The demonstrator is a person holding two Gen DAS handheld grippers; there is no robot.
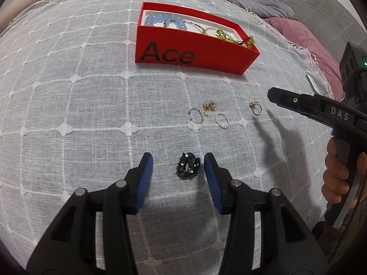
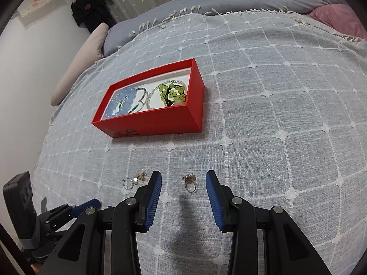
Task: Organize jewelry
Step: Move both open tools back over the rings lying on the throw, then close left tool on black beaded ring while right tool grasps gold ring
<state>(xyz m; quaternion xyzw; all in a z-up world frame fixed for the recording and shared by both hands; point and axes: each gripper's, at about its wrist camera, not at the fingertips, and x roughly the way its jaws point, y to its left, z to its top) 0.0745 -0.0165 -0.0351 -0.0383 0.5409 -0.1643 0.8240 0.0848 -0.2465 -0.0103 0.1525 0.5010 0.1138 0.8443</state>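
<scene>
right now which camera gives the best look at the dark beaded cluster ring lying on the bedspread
The left wrist view: the dark blue-black beaded cluster ring lies unobstructed between the open left gripper fingers. The right wrist view does not show it at all.

Left gripper (image 1: 178,160) angled steeply down, blue pads (image 1: 144,181) apart, nothing pressed between them. Right gripper (image 2: 183,178) likewise tilted down, jaws parted, pads (image 2: 153,200) gripping nothing. At the right, a hand (image 1: 339,178) wrapped round the right gripper's handle.
</scene>
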